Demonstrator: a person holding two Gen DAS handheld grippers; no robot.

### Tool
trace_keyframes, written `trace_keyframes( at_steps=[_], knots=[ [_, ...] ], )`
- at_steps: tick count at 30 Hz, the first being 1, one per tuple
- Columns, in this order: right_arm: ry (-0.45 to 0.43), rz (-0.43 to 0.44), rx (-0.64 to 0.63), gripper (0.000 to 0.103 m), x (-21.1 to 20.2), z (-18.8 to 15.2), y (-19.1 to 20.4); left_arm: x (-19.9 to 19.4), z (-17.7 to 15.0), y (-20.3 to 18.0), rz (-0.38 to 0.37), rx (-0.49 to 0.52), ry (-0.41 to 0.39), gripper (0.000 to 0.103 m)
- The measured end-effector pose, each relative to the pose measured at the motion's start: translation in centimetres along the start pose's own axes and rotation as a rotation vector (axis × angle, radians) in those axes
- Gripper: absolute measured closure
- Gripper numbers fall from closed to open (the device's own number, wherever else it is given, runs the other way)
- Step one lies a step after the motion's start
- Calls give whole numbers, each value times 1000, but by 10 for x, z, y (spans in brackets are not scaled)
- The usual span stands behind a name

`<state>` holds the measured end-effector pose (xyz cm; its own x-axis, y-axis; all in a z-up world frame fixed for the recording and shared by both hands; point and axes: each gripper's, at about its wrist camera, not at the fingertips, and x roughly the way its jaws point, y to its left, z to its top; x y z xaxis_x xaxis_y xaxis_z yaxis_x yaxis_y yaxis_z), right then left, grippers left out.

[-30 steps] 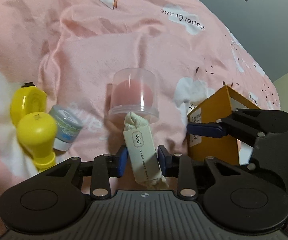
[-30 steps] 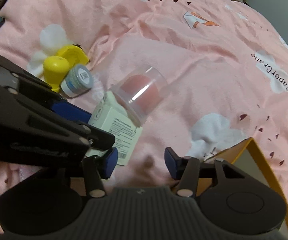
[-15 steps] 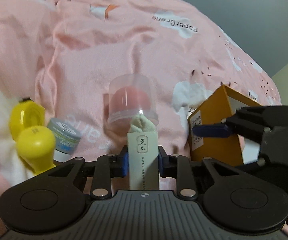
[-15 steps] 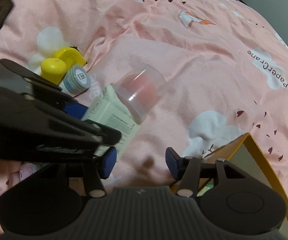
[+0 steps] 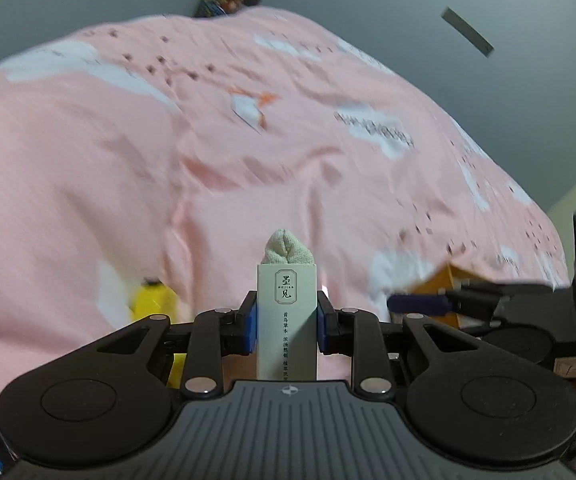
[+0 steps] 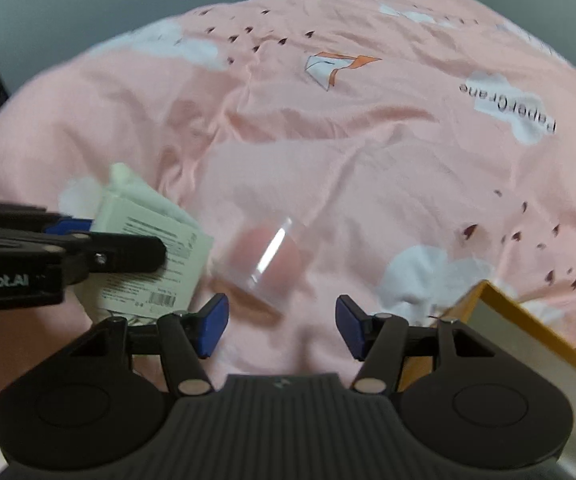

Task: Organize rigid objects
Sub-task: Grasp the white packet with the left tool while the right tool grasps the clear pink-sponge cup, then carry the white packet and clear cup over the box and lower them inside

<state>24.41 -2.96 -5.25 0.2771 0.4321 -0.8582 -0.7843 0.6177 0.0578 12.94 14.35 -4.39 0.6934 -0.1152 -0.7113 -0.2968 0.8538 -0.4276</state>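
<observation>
Cardboard-sleeved packet clamped in left gripper and lifted off pink bed; right gripper half-open, empty; next, across right into orange box.

The clear jar lay on the bed, between the carton at left and the open box at right.

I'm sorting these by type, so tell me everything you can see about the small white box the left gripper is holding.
The small white box is a slim, tall carton that looks like matte card, with a framed logo and a column of dark characters on its front. A beige woven cloth pokes out of its open top. Seen from the right wrist, its back carries fine print and a barcode. The left gripper is shut on its sides, holding it upright and clear of the pink bedding.
</observation>
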Motion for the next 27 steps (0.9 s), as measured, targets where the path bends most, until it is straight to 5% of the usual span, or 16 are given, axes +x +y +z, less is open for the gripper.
trace_keyframes(
  at_steps=[9, 20, 27],
  knots=[
    [-4, 80, 211, 35, 32, 19, -5, 11, 21, 18, 37, -39, -27, 72],
    [64, 76, 260, 40, 71, 23, -12, 32, 19, 23, 34, -49, 24, 72],
    [6, 92, 234, 41, 46, 19, -9, 21, 19, 16, 16, -35, 11, 72]
  ],
)
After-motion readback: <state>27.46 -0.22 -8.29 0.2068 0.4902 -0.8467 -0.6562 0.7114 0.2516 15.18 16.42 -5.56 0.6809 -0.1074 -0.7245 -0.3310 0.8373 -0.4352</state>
